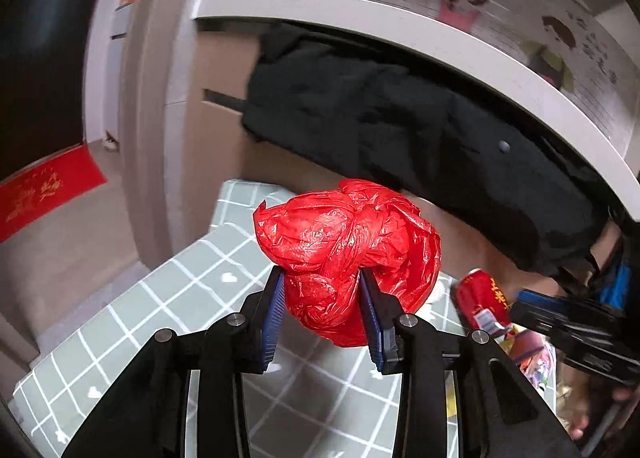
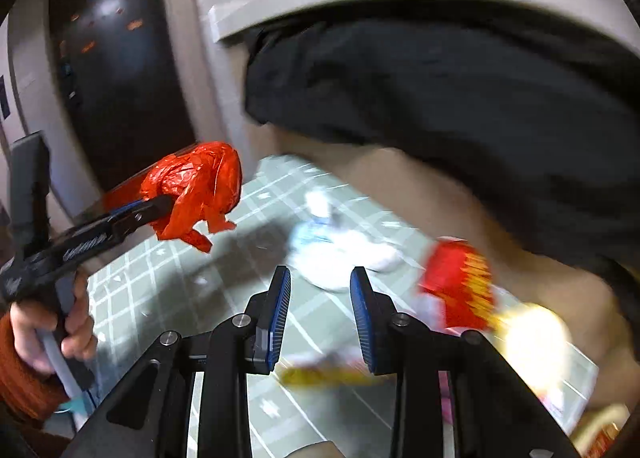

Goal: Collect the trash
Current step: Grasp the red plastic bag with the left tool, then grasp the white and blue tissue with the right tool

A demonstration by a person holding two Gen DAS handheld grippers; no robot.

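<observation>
A: What does the left gripper have?

B: A knotted red plastic bag. The two blue-padded fingers press into its lower half from either side, so the tongs are clamped on the bag. From the right wrist camera the same bag hangs off the tip of the left gripper, lifted clear of the table, with a loose flap drooping underneath.

A: Where is it relative to the table?

B: Above the far left part of the grey-green checked tablecloth, close to the table's far edge, in front of a black coat that hangs under a white ledge.

A: And the right gripper?

B: Its fingers stand apart with nothing between them, held over the middle of the tablecloth. The view is smeared by motion.

A: What else lies on the table?

B: A red drink can on its side toward the right edge, with colourful wrappers just beside it. In the right wrist view the can is a red blur, and a white crumpled heap lies beyond the fingertips; I cannot tell what it is.

A: Whose hand is visible?

B: The person's left hand, in an orange sleeve, wrapped around the left gripper's handle.
</observation>
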